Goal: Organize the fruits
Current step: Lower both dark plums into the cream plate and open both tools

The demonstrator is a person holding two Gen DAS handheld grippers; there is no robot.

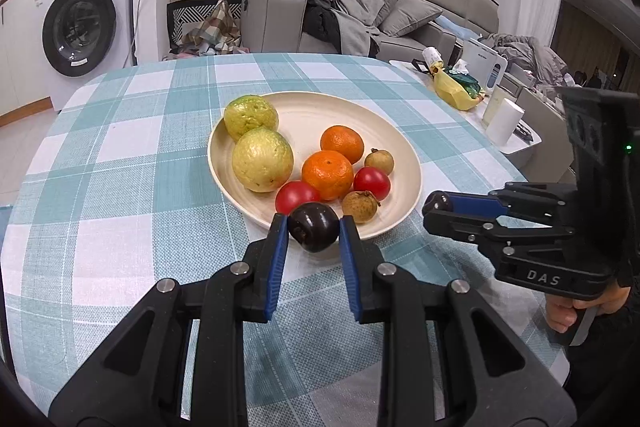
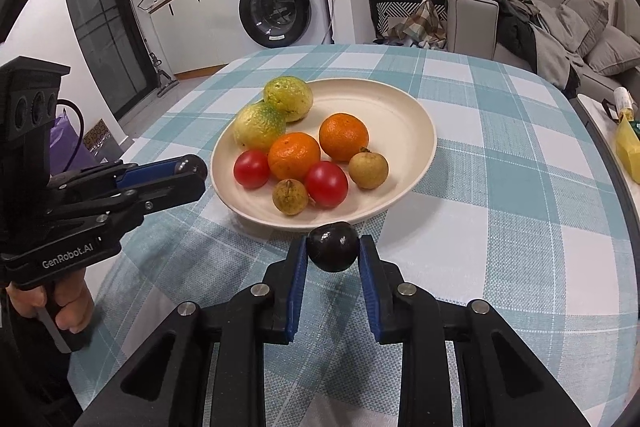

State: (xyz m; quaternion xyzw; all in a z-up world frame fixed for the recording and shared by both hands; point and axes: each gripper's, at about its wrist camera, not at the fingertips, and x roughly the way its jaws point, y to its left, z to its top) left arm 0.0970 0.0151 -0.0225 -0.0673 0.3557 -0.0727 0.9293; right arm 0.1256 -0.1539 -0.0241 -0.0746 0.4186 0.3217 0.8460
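Observation:
A cream plate [image 1: 400, 131] [image 2: 420, 115] on the checked tablecloth holds two yellow-green fruits [image 1: 262, 159], two oranges [image 1: 328, 173], two red tomatoes [image 1: 372, 182] and two small brown longans [image 1: 359, 206]. My left gripper [image 1: 314, 226] [image 2: 191, 171] hovers just in front of the plate's near rim, shut on a dark plum [image 1: 313, 231] [image 2: 195, 163]. My right gripper [image 2: 333, 247] [image 1: 434, 207] is to the right of the plate's near rim, shut on a second dark plum [image 2: 332, 251] [image 1: 441, 201]. A hand [image 1: 568, 311] grips the right handle.
The round table's cloth [image 1: 120, 187] ends near a white side table [image 1: 516, 147] on the right, which carries a yellow bag [image 1: 452, 91] and a paper roll [image 1: 506, 121]. A washing machine [image 2: 280, 3] and a sofa [image 1: 400, 11] piled with clothes stand behind.

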